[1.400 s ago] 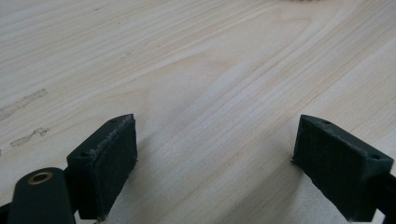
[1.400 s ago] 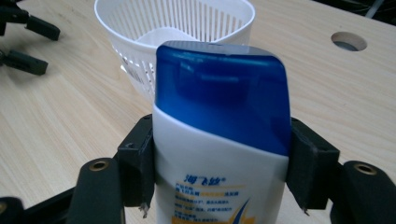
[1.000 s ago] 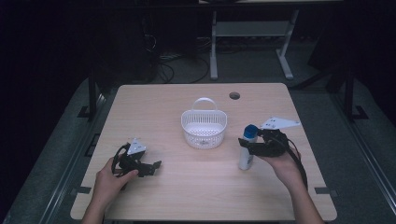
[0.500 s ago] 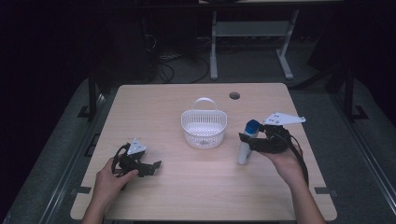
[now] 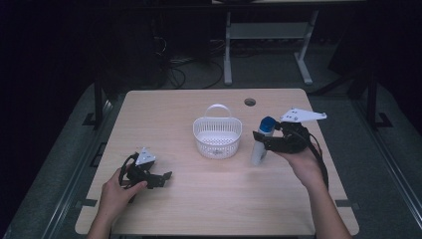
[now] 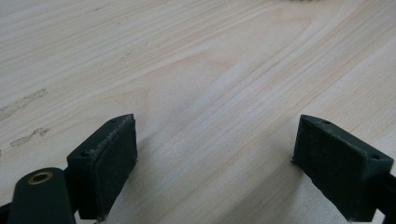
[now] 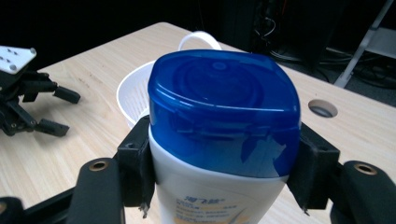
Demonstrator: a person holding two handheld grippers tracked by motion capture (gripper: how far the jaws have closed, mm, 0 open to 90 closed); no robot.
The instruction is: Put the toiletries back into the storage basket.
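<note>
Our right tool [image 5: 263, 141] clamps the upright shampoo bottle [image 5: 259, 149] below its blue cap; the white basket [image 5: 217, 135] sits just leftward, mid-desk. Our left tool [image 5: 160, 178] rests wide, empty.

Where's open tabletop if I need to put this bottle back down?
Bare wood lies along the near edge of the table, between the left gripper and the right hand, and across the far left corner behind the basket. It is tight between basket and bottle, which the right gripper clamps.
</note>
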